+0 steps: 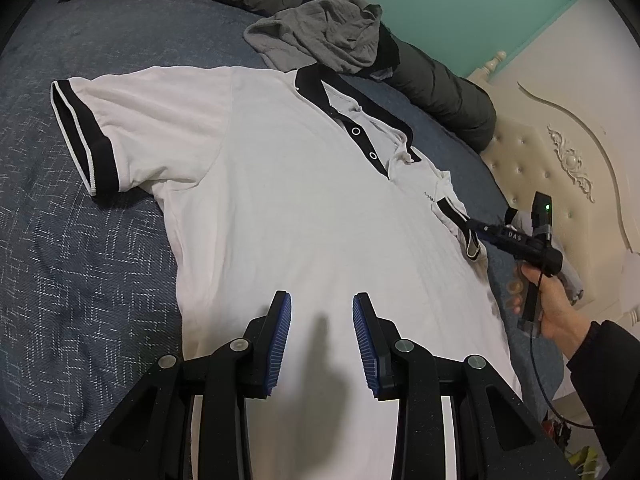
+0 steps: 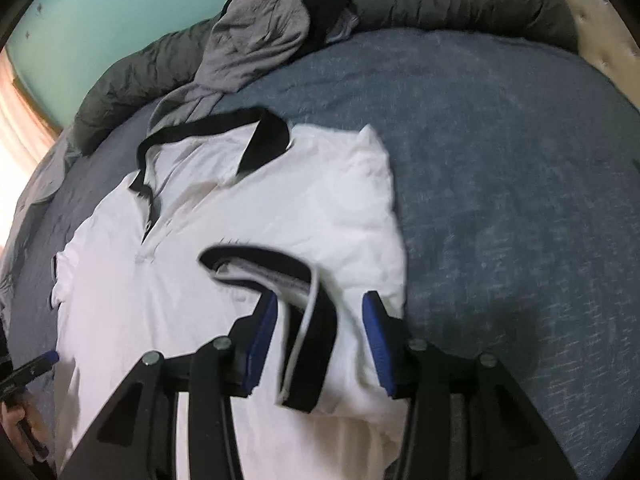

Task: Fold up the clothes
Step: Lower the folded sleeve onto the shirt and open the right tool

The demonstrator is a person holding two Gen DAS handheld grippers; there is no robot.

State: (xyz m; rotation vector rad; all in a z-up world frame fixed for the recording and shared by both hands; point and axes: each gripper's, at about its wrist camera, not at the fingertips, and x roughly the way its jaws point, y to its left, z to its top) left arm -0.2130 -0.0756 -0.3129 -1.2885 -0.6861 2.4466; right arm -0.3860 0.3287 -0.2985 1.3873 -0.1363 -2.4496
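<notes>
So the white polo shirt (image 1: 280,208) lies face-up on the blue bedspread (image 1: 80,264), collar off at about 1 o'clock. The right gripper (image 2: 320,336) is way nearer the action: its jaws stand partly apart with the black-trimmed sleeve cuff (image 2: 308,352) loose between them, running toward 12. The left gripper (image 1: 322,340) hangs over the hem, jaws narrow, nothing in them.

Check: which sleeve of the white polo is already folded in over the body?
The black-cuffed sleeve between the right gripper jaws lies on the chest; the other sleeve lies spread flat on the blue bedspread.
</notes>
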